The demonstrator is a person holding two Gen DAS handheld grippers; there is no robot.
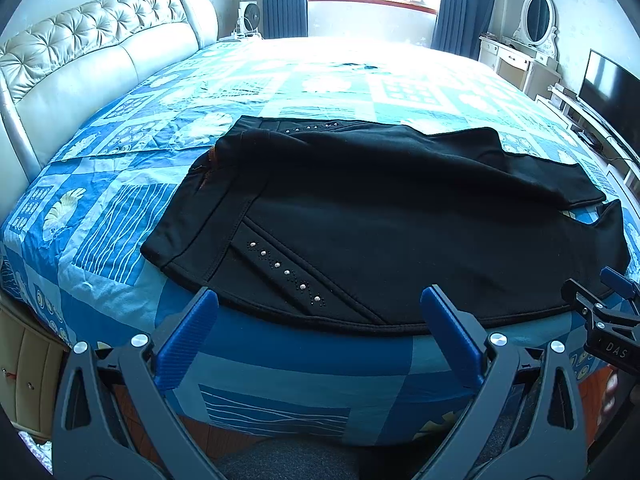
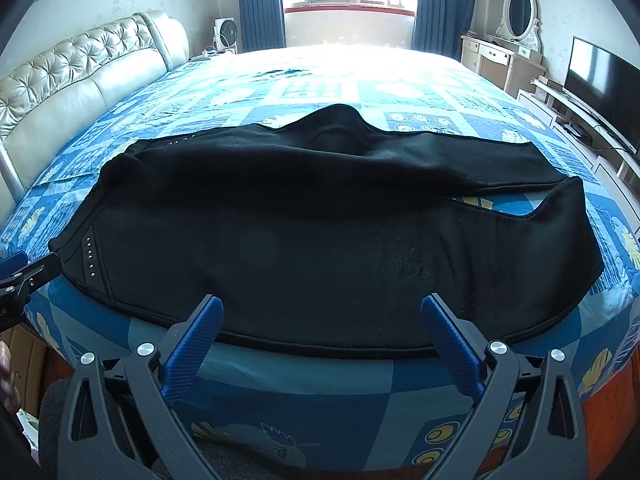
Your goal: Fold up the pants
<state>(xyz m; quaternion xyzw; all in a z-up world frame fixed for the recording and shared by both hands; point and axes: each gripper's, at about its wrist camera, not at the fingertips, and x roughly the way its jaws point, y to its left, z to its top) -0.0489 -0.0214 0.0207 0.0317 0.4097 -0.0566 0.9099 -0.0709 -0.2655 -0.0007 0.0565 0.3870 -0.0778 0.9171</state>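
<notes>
Both grippers, left gripper (image 1: 318, 300) and right gripper (image 2: 322, 306), hover with fingers spread wide and empty just short of the black pants (image 1: 360, 220), which lie crosswise along the bed (image 1: 300, 360) edge, waistband nearer the left.

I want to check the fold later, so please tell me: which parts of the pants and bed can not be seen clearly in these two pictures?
- Black pants, both views: creases lost in dark cloth.
- Lower leg, right wrist view: covered by the upper leg.
- Far bed: washed out by window glare.
- Right claw, left wrist view: cut off by the edge.
</notes>
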